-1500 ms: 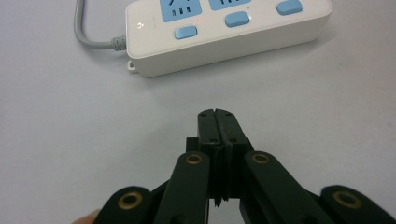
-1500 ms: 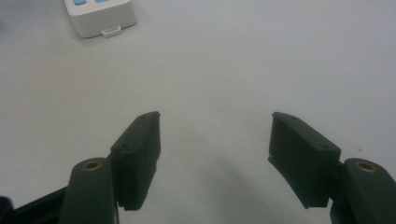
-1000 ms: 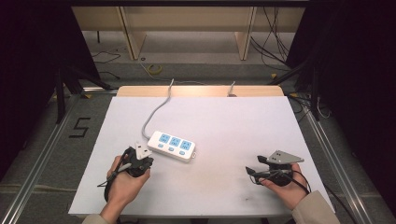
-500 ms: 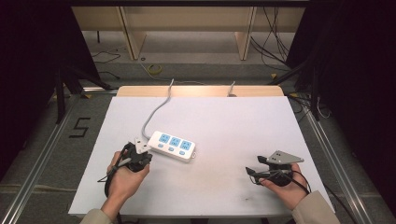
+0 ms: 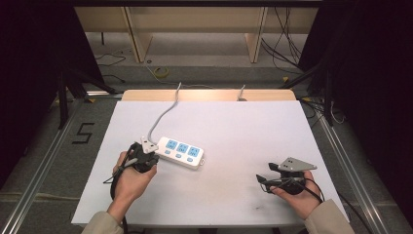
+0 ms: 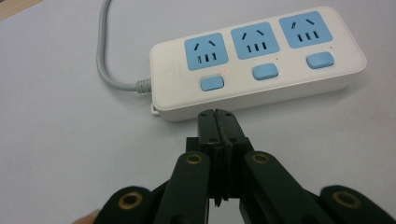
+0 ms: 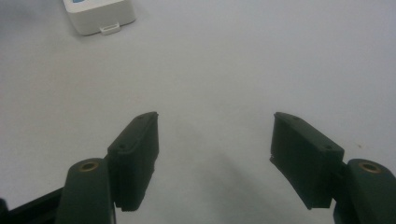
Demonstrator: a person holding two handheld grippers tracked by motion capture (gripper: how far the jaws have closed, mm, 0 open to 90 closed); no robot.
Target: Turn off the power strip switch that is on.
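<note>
One power strip: three blue sockets, three blue switches, one grey cord. Two grippers: left gripper, right gripper.

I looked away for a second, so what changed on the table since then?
The left gripper, jaws shut, crept forward to the cord end of the power strip. The strip has not moved, and the right gripper stays open on the table's right side.

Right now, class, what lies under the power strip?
The power strip rests flat on the white table. The patch beneath it is covered, so anything there cannot be seen.
</note>
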